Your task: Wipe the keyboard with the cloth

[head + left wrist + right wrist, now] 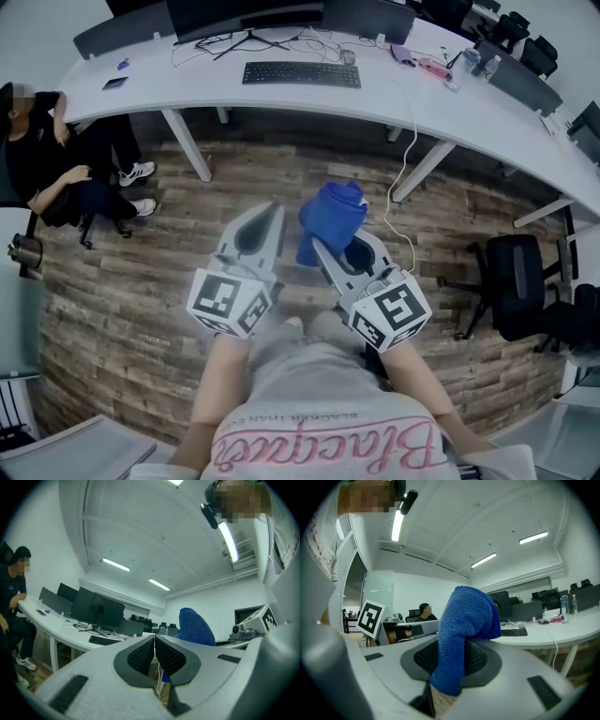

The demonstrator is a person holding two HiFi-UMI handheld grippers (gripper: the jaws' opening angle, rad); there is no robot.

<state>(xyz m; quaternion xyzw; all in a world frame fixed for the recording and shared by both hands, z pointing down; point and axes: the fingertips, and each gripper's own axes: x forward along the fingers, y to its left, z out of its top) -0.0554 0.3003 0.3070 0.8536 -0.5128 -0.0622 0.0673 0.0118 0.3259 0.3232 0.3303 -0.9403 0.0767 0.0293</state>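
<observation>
Right tool (330, 255) clamped on cloth (330, 216); left tool (265, 223) jaws together, empty. Keyboard (301, 74) on counter (412, 103), well ahead of both. Step: approach. Next: close the gap, lower cloth onto keys.

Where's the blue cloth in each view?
Head view: centre; the blue textured cloth hangs from the right gripper.
Left gripper view: right of centre, beyond the left gripper, whose jaws are shut and empty.
Right gripper view: centre, clamped between the jaws and draped over them.
Shared landmark: the black keyboard on the curved white desk.
</observation>
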